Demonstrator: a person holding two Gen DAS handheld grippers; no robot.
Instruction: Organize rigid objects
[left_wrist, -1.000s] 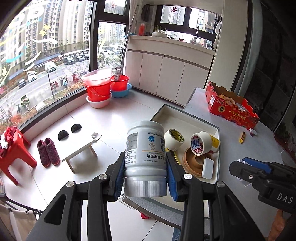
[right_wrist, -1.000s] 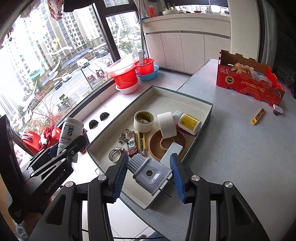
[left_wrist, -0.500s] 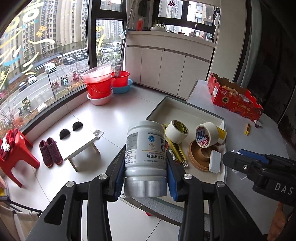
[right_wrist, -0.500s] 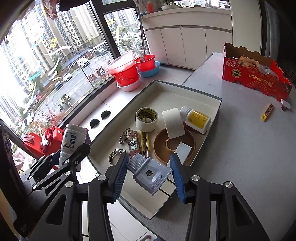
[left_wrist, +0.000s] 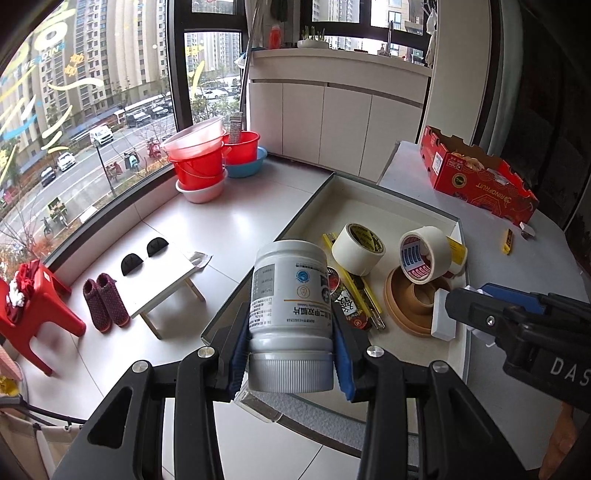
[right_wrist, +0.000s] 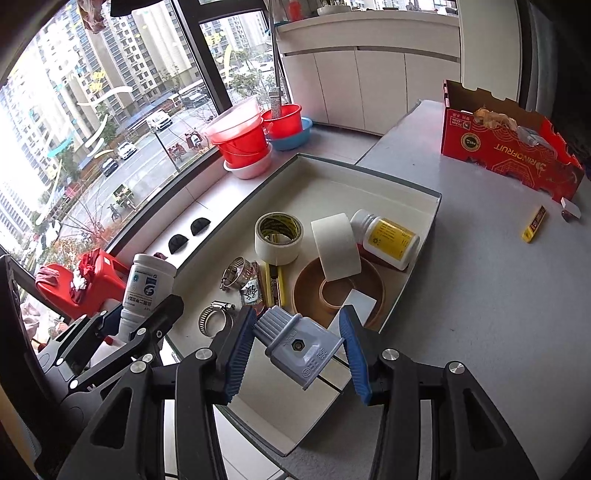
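The left gripper (left_wrist: 290, 363) clamps a white bottle (left_wrist: 290, 295), cap toward the camera, above the near left edge of the open box (right_wrist: 369, 173) on the table (right_wrist: 498, 280). The right gripper (right_wrist: 297, 350) grips a grey plug (right_wrist: 299, 341) over the box's near end, near the tape rolls (right_wrist: 279, 238).

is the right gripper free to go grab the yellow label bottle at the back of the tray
Probably not yet. The right gripper is shut on a grey plug, so it has no free jaws. The yellow label bottle lies uncovered in the tray, partly behind a tape roll.
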